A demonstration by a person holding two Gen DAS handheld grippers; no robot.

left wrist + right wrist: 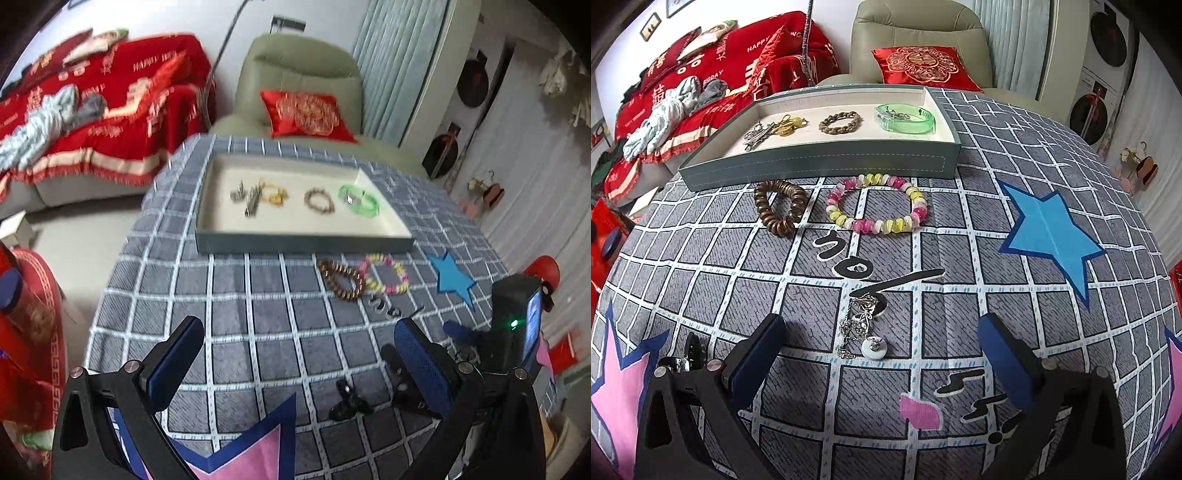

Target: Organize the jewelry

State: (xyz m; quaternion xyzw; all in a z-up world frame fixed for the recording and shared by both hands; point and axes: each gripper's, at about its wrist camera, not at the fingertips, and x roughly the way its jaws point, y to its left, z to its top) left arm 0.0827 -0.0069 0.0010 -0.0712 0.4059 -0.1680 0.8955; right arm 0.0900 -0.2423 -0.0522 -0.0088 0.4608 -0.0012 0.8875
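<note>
Since both the right gripper point(881, 354) and left gripper point(299, 354) hang with jaws spread and empty, the loose silver chain point(858, 325) at lower centre could snag or slip from a shallow pinch.

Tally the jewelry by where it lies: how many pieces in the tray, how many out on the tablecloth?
In the tray: 4 (silver hair clip, yellow piece, brown bracelet, green bangle)
On the tablecloth: 3 (brown bead bracelet, pink-yellow bead bracelet, silver chain piece)
Total: 7
</note>
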